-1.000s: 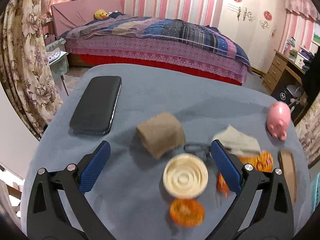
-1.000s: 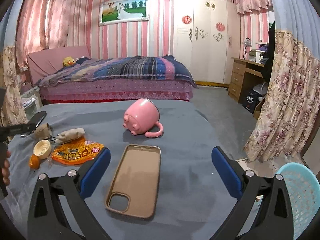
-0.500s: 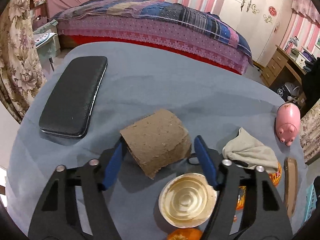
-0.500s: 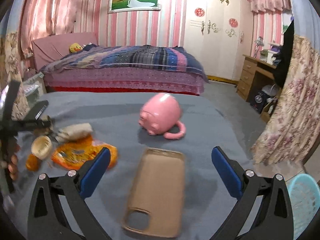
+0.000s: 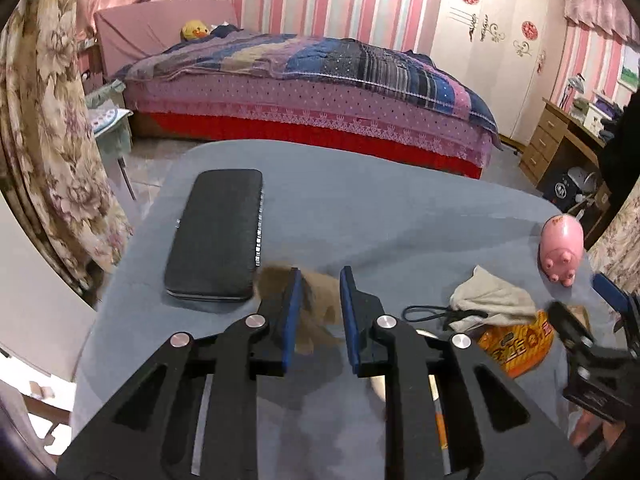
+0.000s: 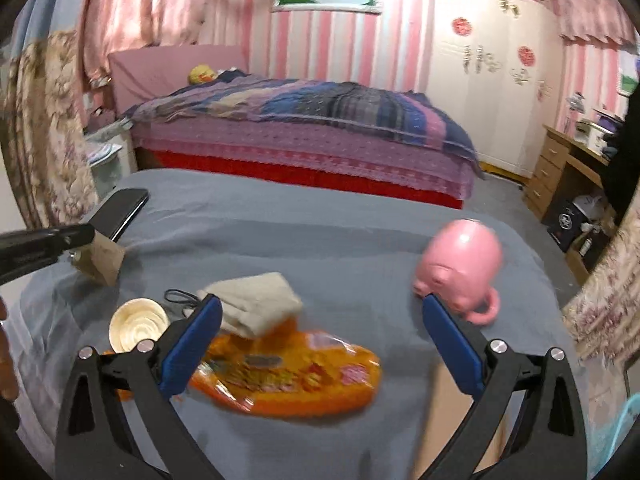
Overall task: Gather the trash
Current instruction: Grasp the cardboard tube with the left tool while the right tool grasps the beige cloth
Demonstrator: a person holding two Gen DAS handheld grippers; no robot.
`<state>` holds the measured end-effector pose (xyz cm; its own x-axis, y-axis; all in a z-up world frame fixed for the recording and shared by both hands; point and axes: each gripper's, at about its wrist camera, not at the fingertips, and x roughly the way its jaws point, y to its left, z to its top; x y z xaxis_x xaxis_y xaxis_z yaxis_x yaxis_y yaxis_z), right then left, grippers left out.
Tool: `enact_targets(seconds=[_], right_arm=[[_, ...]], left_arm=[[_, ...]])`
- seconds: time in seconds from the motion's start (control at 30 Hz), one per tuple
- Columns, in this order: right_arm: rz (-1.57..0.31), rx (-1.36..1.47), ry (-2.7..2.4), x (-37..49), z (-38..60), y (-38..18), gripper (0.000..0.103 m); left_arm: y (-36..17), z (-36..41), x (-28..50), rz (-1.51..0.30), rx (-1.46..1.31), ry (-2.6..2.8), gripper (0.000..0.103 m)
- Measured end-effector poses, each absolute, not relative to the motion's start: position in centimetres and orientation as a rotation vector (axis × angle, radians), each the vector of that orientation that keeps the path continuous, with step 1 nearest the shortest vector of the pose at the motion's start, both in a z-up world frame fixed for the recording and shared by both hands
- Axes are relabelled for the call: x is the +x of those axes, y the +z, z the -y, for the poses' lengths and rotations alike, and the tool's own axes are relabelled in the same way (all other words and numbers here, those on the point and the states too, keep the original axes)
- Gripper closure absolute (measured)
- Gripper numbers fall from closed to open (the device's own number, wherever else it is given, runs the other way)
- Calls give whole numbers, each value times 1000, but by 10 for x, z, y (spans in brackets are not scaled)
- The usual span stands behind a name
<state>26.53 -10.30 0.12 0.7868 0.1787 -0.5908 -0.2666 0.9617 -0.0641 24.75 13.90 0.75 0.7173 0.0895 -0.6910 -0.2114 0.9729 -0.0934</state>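
My left gripper [image 5: 319, 312] is shut on a brown cardboard tube [image 5: 316, 300], squashed between the blue pads and lifted off the grey table. The tube also shows in the right wrist view [image 6: 99, 258], held at the far left. My right gripper [image 6: 320, 334] is open above an orange snack wrapper [image 6: 288, 372]. The wrapper also shows in the left wrist view [image 5: 516, 344]. A cream round lid [image 6: 138, 326] and a folded beige cloth [image 6: 256, 306] lie by the wrapper.
A black case [image 5: 218, 238] lies at the table's left. A pink pig mug [image 6: 460, 268] lies on its side at the right. A black cord [image 5: 424, 314] sits by the cloth. A light blue basket [image 6: 618, 436] stands low right. A bed stands behind the table.
My left gripper closed on the cardboard tube and lifted it. My right gripper moved left, from over the phone case to above the orange wrapper.
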Motion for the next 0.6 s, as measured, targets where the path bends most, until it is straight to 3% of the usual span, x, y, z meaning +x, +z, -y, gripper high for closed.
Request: enact_targets(seconds=[0.13, 0.23, 0.27, 0.43, 0.5, 0.6], right_arm=[[-682, -165, 265, 281, 83, -11, 19], [-730, -163, 277, 294, 74, -21, 22], [-752, -156, 290, 298, 72, -25, 28], [-774, -140, 344, 304, 66, -35, 59], [-766, -148, 367, 301, 63, -35, 76], [-711, -173, 358, 293, 63, -29, 80]], left_arm=[[1, -160, 248, -800, -168, 204, 81], [1, -183, 242, -807, -198, 247, 48], [1, -187, 238, -803, -206, 258, 41], [-2, -204, 232, -823, -270, 248, 32], [-5, -201, 235, -843, -289, 223, 32], [-9, -187, 237, -850, -274, 200, 29]])
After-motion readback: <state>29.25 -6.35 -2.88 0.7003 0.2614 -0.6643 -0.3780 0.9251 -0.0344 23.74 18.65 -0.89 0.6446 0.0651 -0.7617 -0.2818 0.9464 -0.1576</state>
